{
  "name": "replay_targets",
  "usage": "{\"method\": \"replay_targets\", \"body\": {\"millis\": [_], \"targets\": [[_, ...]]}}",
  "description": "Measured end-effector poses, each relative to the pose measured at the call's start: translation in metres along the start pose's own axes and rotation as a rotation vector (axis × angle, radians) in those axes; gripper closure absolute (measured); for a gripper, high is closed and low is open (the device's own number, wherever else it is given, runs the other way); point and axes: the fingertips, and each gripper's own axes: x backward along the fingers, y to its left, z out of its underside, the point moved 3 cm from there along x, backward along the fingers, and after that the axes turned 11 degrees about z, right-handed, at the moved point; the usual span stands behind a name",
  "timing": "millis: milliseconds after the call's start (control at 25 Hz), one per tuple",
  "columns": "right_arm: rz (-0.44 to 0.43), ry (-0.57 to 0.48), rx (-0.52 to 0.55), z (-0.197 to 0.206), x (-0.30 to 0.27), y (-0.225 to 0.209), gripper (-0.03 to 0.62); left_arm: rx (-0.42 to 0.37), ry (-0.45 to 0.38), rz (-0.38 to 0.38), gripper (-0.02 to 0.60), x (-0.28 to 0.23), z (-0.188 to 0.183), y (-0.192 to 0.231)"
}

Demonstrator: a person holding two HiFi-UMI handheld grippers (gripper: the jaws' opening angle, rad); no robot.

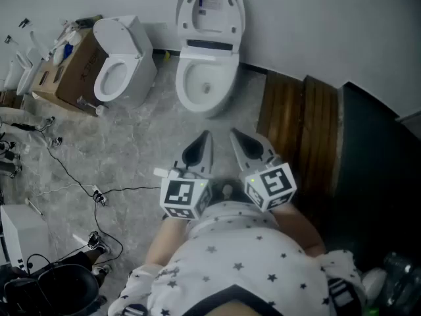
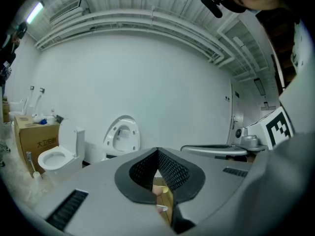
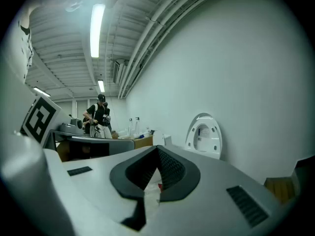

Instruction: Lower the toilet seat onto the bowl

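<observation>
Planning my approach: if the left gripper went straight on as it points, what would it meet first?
The left gripper probably misses the raised toilet seat, which stands left of its line in its own view. The white wall beside the seat likely comes first; depth is unclear.

Dim, cool-toned head view, soft diffuse shadows, gripper views fisheye-warped with black corners, ceiling tube lamp (image 3: 97, 29) glaring, near foreground soft.

Your head camera looks steeply down onto the left gripper (image 1: 206, 135) and the right gripper (image 1: 233, 133), which are close below it, with the toilet (image 1: 206, 78) well ahead. Each gripper camera looks nearly level along its own jaws. All three views share the toilet's raised seat (image 2: 121, 134).
</observation>
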Motion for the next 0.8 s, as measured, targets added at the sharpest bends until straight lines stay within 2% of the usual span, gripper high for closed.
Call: {"method": "replay_targets", "body": {"millis": [280,520,800], "targets": [[-0.009,-0.003,-0.012,0.005,0.017,0.003,0.589,-0.021,-0.005,0.005,0.583,0.006,-0.001,-0.02],[-0.031,-0.006,-0.046,0.003,0.025,-0.001,0.589,-0.007,-0.013,-0.011,0.583,0.006,0.002,-0.025],[-0.036,0.006,-0.036,0.007,0.029,-0.007,0.589,0.002,-0.014,-0.016,0.583,0.003,0.006,-0.029]]}}
